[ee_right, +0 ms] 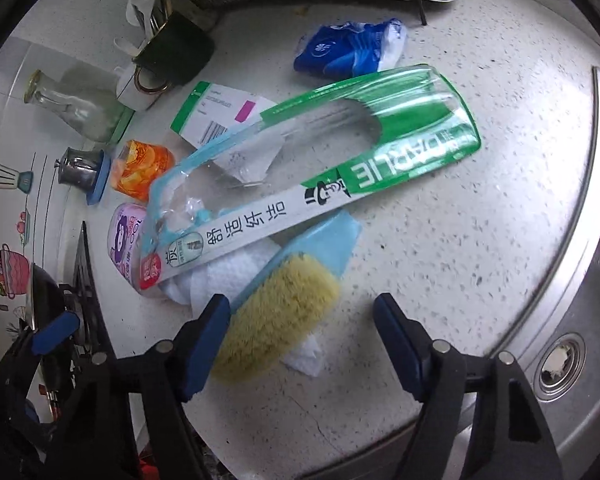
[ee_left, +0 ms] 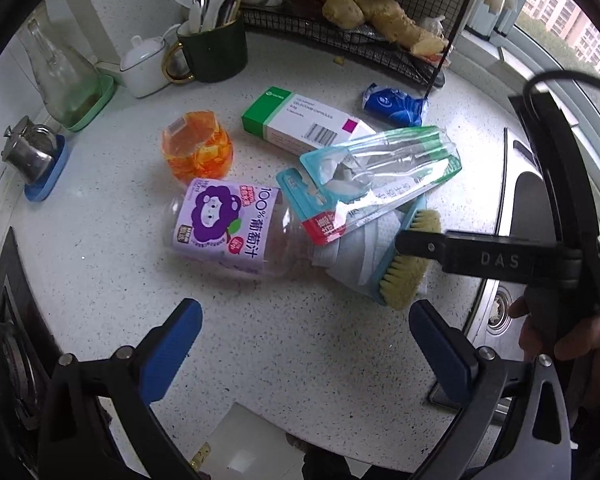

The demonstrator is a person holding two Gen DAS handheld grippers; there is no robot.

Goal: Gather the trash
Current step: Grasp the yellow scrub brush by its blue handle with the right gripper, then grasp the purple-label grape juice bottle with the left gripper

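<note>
Trash lies piled on the speckled counter: an empty grape-juice bottle (ee_left: pixel 220 232), a torn toothbrush package (ee_left: pixel 376 176) across it, a green-and-white medicine box (ee_left: pixel 300 124), a blue wrapper (ee_left: pixel 392 106) and an orange jelly cup (ee_left: pixel 196 148). A blue-backed brush (ee_right: pixel 276 320) with yellow bristles rests on a white paper towel (ee_right: pixel 236 268) under the package (ee_right: pixel 320 152). My right gripper (ee_right: pixel 300 340) is open around the brush's bristle end, its left pad close beside the bristles, its right pad well apart. My left gripper (ee_left: pixel 312 340) hangs open above bare counter, in front of the bottle.
At the back stand a green mug of utensils (ee_left: pixel 212 52), a white lidded pot (ee_left: pixel 144 64), a glass flask (ee_left: pixel 64 76), a steel jug (ee_left: pixel 28 152) and a wire rack (ee_left: pixel 380 12) with ginger. The steel sink (ee_right: pixel 580 320) lies right, a stove (ee_left: pixel 8 320) left.
</note>
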